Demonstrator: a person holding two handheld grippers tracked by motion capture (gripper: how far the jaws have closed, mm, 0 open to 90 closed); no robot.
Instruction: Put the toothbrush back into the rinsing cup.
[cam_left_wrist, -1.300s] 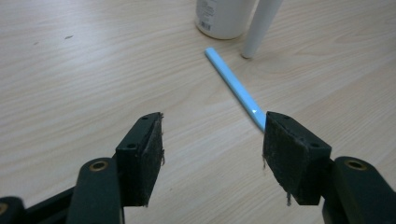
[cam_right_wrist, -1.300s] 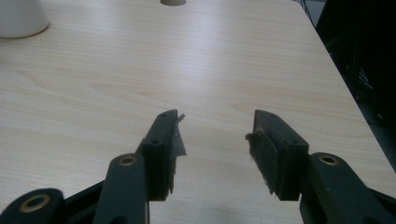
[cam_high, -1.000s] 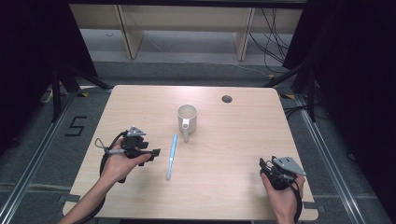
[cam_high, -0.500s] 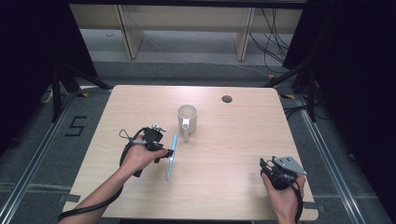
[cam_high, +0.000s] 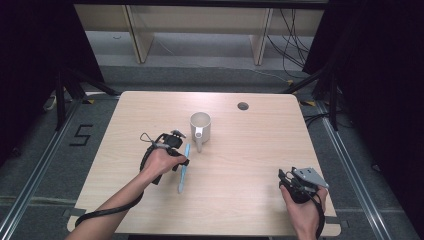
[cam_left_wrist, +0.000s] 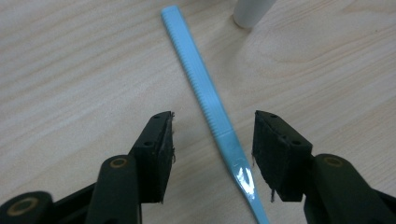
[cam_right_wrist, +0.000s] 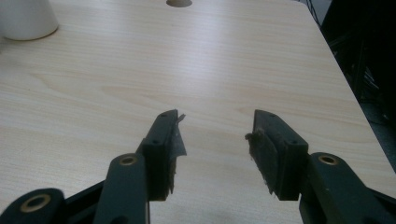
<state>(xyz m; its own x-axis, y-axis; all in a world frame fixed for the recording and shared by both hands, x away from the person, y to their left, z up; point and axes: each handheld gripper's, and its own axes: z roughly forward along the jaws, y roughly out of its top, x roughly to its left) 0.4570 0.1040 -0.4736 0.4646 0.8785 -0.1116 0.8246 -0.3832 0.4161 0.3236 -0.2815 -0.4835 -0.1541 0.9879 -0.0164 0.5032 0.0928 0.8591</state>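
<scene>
Your left claw (cam_left_wrist: 212, 149) is low over the surface (cam_left_wrist: 70, 70), jaws spread but just now narrowing, and the light blue toothbrush (cam_left_wrist: 201, 88) lies between them. Neither pad presses on it: there's bare wood on one side, and the other pad stands just beside the thin neck without a clear touch. The ribbed handle runs away from the claw toward the foot of the white mug (cam_left_wrist: 252, 11). From the high view, your left claw (cam_high: 181, 150) sits at the upper part of the toothbrush (cam_high: 183, 170), which lies flat a little left of the middle of the surface (cam_high: 250, 150), with the mug (cam_high: 200, 127) just beyond it, upright, handle facing you. Over on the right, your other claw (cam_right_wrist: 215, 149) is spread wide with nothing between the jaws, above bare wood. It rests in your hand near the front right corner (cam_high: 295, 182), well apart from toothbrush and mug. A small round hole (cam_high: 243, 106) sits near the far edge.
</scene>
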